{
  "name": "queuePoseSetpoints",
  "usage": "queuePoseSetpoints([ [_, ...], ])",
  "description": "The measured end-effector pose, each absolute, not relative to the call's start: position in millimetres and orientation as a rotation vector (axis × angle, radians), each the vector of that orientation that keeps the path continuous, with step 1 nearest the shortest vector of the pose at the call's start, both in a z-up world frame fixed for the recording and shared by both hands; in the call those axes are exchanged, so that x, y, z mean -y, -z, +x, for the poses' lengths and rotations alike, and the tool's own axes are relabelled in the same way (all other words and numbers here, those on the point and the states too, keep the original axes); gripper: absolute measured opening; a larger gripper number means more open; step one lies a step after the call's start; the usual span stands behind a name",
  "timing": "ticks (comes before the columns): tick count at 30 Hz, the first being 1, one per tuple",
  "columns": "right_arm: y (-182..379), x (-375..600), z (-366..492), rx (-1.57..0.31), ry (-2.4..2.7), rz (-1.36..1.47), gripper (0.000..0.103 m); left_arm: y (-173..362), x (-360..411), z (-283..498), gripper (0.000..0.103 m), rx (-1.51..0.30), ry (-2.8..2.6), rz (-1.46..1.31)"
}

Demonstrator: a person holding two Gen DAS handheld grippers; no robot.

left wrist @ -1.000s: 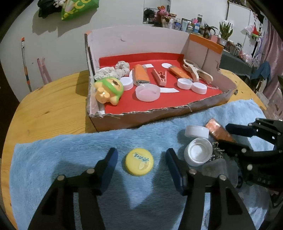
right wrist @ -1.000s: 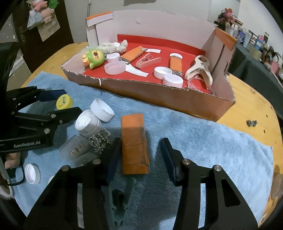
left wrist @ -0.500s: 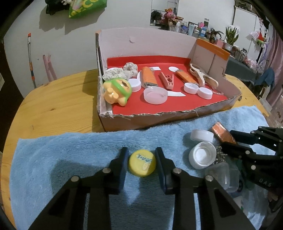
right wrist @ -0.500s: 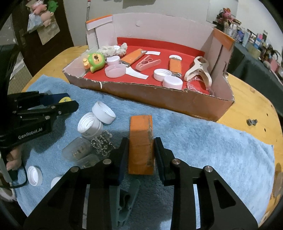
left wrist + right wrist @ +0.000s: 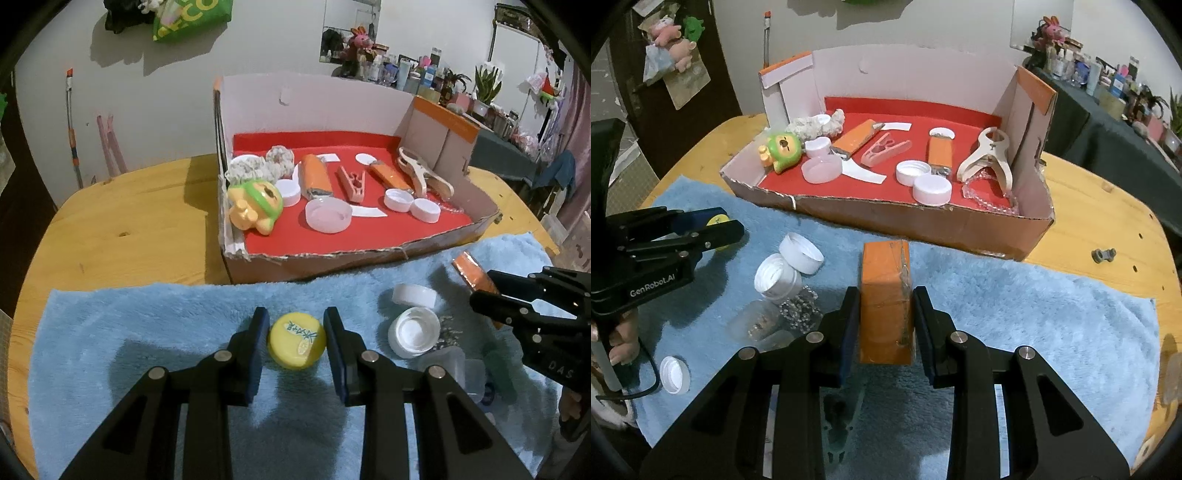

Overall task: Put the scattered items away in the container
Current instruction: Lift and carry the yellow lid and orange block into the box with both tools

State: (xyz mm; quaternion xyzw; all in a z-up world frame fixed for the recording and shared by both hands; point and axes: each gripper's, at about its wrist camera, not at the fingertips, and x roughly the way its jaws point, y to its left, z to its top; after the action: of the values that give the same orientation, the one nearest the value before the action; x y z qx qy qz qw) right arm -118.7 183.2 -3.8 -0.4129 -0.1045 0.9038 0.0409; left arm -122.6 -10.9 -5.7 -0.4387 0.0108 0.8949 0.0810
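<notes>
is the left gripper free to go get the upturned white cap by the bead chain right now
Probably not yet. The left gripper is shut on the yellow cap, so its jaws are occupied. The upturned white cap lies uncovered on the blue towel just to its right, so the path itself looks free.

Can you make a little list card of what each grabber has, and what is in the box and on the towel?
left gripper: shut on yellow cap
right gripper: shut on orange block, lifted off the towel
box: toy, white caps, clips, beads, on a red floor
towel: two white caps, chain, clear jar
table: wood, under box and towel
</notes>
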Motion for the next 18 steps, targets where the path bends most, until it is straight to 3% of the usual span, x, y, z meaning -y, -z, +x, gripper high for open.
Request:
queuePoseSetpoints([
  [18,-35.8,-171.3,-106.2,0.347,-2.809,-1.178,0.027,-36.7,-0.1,-115.4,0.032,-0.073,-2.704,-1.208],
])
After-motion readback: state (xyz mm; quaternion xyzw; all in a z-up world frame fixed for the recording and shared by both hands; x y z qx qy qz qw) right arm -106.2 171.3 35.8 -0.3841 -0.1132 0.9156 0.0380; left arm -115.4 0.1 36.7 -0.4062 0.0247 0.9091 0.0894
